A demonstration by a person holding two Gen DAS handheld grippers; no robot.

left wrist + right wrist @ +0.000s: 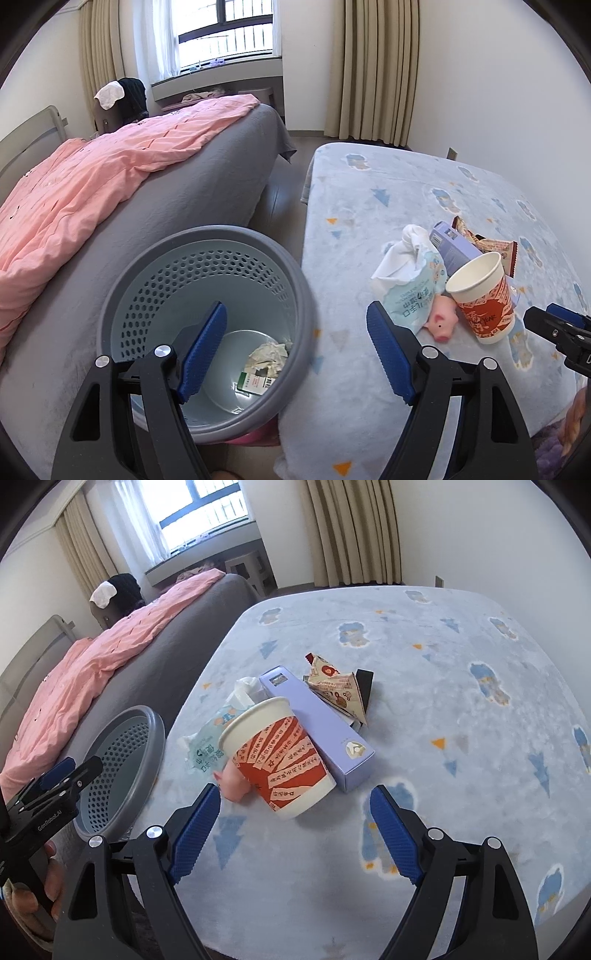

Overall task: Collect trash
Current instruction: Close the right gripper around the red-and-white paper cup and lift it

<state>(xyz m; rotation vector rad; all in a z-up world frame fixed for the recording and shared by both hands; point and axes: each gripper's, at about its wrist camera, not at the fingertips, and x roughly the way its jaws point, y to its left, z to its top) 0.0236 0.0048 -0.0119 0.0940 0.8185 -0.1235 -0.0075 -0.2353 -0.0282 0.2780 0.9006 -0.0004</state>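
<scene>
A grey perforated bin [207, 325] stands between two beds, with crumpled paper [269, 354] and a small green box [255, 384] at its bottom. My left gripper [295, 354] hangs open above the bin's right rim, nothing between its fingers. On the pale blue blanket [443, 664] lies a heap: a red-and-white paper cup [277, 757] tipped over, a pink pig toy [236, 786], a tissue pack [210, 746], a lilac box [317, 731] and a snack wrapper [336, 690]. My right gripper [295, 830] is open and empty, just short of the cup.
A grey bed with a pink quilt [92, 184] runs along the left, behind the bin. A strip of floor [280, 192] separates the two beds. A hand [48, 878] holds the left gripper [79, 768]. The window and curtains are far back.
</scene>
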